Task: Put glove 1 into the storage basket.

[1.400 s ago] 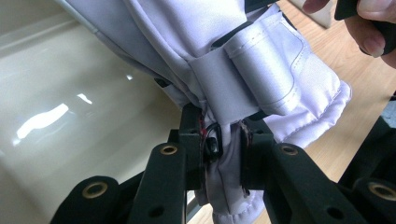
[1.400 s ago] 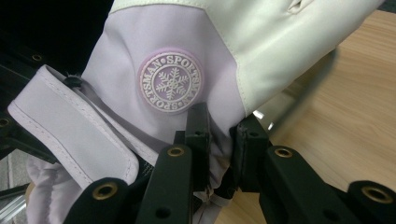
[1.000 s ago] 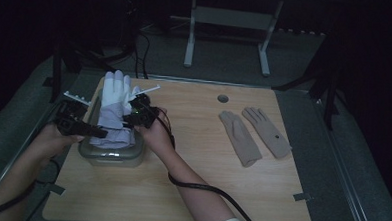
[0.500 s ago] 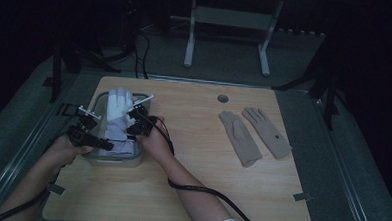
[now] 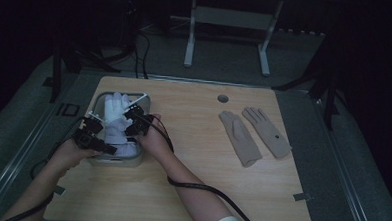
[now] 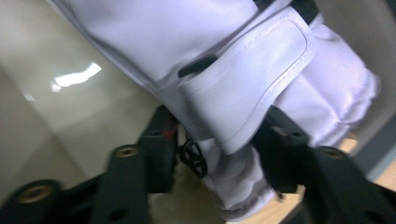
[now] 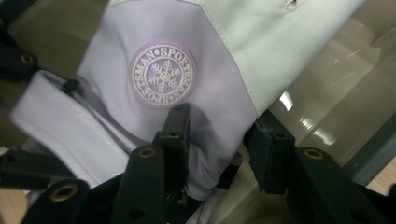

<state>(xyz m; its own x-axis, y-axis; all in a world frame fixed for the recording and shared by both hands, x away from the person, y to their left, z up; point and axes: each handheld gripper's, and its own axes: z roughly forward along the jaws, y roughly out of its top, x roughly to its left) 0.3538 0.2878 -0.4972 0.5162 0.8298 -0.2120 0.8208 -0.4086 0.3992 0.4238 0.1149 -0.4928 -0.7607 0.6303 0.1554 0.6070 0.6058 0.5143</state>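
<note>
Your wooden tabletop (image 5: 190, 190) is carrying a clear bin (image 5: 132, 160) at its left side, sitting directly on the wood. Well apart, toward the right, two tan gloves (image 5: 255, 135) are lying flat side by side. A small round hole (image 5: 223, 98) is showing near the far edge.

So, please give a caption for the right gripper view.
Right claw pinching a lilac glove with a snowflake badge.

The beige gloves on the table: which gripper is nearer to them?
Right. The right gripper is at the bin's side that faces the beige gloves, across bare wood; the left gripper is at the bin's far side.
</note>
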